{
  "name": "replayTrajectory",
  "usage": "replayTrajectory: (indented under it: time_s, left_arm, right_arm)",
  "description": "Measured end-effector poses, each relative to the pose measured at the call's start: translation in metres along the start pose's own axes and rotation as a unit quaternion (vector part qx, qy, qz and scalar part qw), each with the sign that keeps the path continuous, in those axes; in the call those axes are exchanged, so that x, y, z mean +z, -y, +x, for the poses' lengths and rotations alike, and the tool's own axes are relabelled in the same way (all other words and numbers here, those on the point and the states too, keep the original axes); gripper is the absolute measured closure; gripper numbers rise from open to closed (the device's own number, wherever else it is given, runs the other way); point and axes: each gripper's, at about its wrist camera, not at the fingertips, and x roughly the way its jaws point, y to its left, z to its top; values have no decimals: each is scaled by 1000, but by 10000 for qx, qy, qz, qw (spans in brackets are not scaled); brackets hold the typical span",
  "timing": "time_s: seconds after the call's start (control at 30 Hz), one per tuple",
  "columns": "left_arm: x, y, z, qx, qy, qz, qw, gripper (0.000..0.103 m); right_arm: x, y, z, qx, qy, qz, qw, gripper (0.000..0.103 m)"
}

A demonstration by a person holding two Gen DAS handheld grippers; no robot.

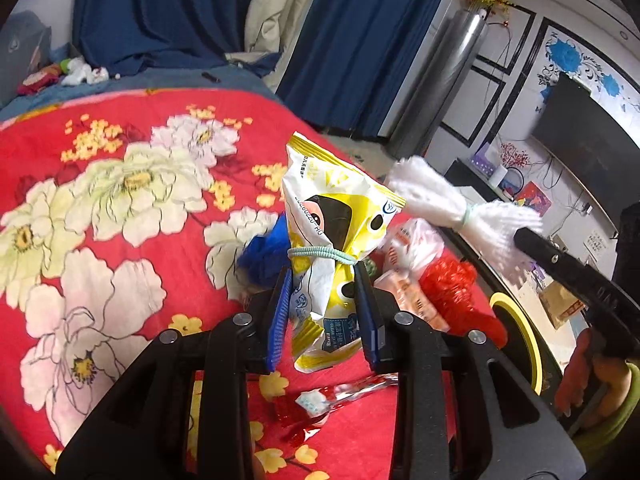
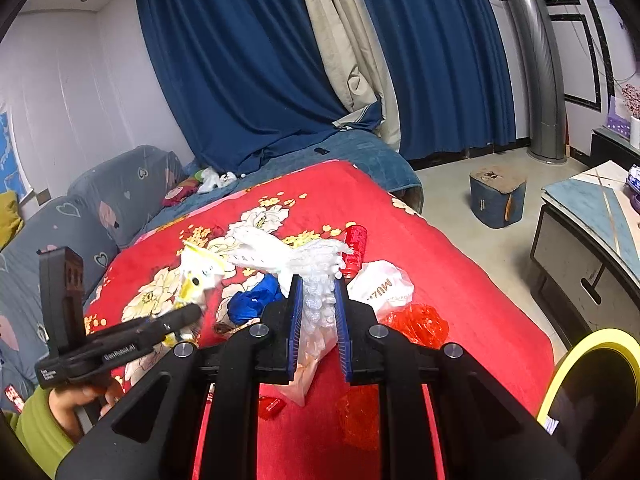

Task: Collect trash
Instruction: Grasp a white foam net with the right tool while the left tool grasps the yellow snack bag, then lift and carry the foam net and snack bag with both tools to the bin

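My left gripper [image 1: 325, 312] is shut on a yellow and white snack bag [image 1: 334, 216] tied with a green band, held above the red floral blanket [image 1: 120, 220]. My right gripper [image 2: 317, 316] is shut on a white bubble-wrap bundle [image 2: 288, 254], which also shows in the left wrist view [image 1: 452, 204]. The snack bag shows in the right wrist view [image 2: 198, 270]. On the blanket lie a blue wrapper [image 2: 252, 298], a white plastic bag [image 2: 380, 284], red crumpled plastic [image 2: 418, 318], a red can [image 2: 355, 246] and a small red wrapper [image 1: 320, 404].
A black bin with a yellow rim [image 2: 592, 392] stands at the blanket's right edge. A grey sofa [image 2: 100, 200] runs along the left. Blue curtains [image 2: 240, 60] hang behind. A blue stool [image 2: 498, 196] and a low table [image 2: 592, 216] stand on the floor at right.
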Motion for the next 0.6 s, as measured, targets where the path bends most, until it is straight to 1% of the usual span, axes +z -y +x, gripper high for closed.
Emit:
replayTrajectory:
  time_s: [0.27, 0.6]
  left_arm:
    - [7, 11, -16, -133, 214, 76, 9997, 80]
    - [7, 35, -24, -333, 367, 274, 9984, 80]
  right_arm:
    - [-1, 5, -13, -36, 102, 68, 9999, 88]
    - [1, 17, -46, -182, 393, 95, 9990, 88]
